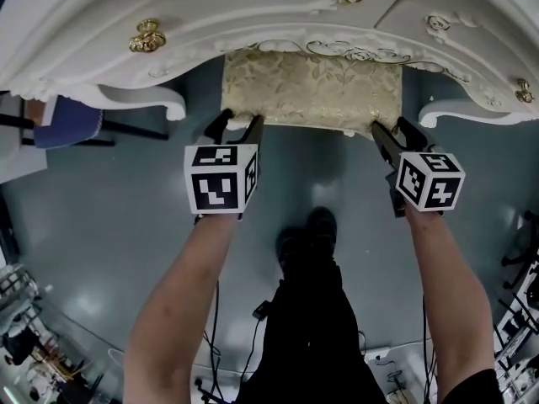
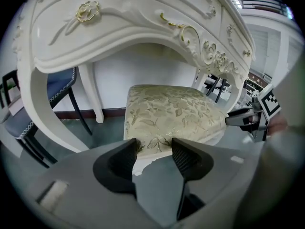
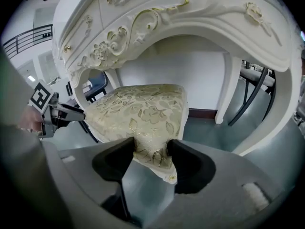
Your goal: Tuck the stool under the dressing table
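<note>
The stool, white-framed with a gold floral cushion, stands partly beneath the white dressing table; its near half sticks out toward me. My left gripper is at the stool's near left corner, and in the left gripper view both jaws clasp that corner of the cushion. My right gripper is at the near right corner, and in the right gripper view the cushion corner fills the gap between its jaws. The stool's legs are hidden.
The table's curved white legs flank the stool on either side. A blue chair stands behind the left leg. My own legs and shoes are on the grey floor behind the grippers, with cables trailing near them.
</note>
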`<state>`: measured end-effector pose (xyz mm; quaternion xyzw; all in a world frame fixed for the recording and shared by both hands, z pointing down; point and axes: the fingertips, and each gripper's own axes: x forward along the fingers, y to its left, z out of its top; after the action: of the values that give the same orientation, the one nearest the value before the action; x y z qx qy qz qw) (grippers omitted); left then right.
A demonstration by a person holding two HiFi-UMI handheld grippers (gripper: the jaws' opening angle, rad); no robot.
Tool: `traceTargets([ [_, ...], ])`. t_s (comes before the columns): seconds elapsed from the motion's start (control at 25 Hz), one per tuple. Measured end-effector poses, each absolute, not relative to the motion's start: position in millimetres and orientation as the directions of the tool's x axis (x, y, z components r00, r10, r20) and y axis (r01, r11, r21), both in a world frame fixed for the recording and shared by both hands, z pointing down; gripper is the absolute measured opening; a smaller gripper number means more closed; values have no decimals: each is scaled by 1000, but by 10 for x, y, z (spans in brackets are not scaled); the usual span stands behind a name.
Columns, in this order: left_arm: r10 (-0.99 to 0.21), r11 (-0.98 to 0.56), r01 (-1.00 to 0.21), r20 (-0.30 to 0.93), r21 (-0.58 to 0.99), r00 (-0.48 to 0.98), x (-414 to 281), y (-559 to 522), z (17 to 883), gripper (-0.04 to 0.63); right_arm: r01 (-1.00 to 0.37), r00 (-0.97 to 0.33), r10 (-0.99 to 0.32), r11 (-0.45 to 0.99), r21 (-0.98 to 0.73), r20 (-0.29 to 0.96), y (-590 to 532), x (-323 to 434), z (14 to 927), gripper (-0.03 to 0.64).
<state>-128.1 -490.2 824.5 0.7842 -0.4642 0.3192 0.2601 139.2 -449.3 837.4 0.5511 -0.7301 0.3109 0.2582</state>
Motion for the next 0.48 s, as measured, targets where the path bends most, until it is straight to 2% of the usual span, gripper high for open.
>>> traceTargets([
  [0.28, -609, -409, -908, 715, 88, 344, -1271, -4938, 8247, 250, -954, -295, -659, 246, -172, 692, -4570, 1404, 8375, 261],
  [0.48, -589, -407, -908, 731, 99, 344, -1284, -4945, 8248, 250, -945, -318, -602, 264, -193, 733, -4580, 1400, 8374, 264],
])
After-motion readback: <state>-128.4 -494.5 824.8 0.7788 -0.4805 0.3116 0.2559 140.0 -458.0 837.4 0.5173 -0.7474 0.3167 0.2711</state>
